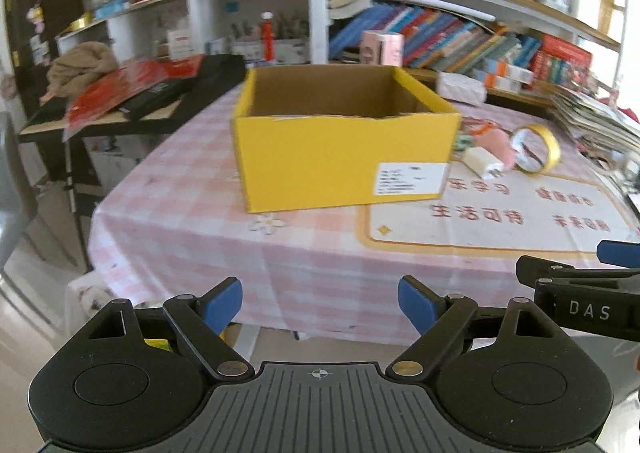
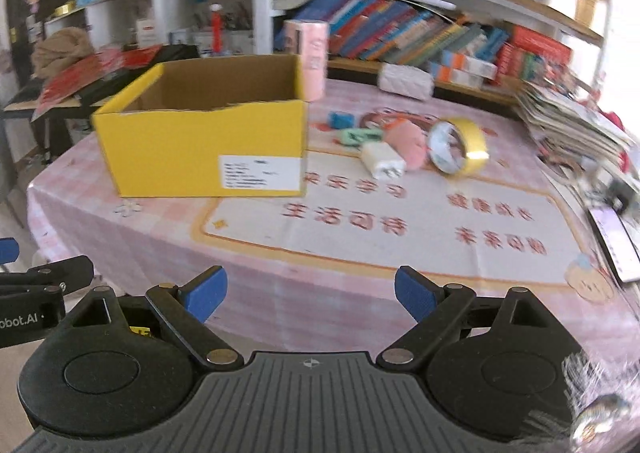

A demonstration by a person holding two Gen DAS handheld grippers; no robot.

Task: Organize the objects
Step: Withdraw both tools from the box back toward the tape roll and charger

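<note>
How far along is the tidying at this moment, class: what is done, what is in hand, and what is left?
Done: nothing visible; what shows of the yellow box's inside is bare. In hand: nothing; the left tool and right tool are both open and short of the table. Left: the tape roll, white charger, pink piece, green clip and blue block lie beside the box.
</note>
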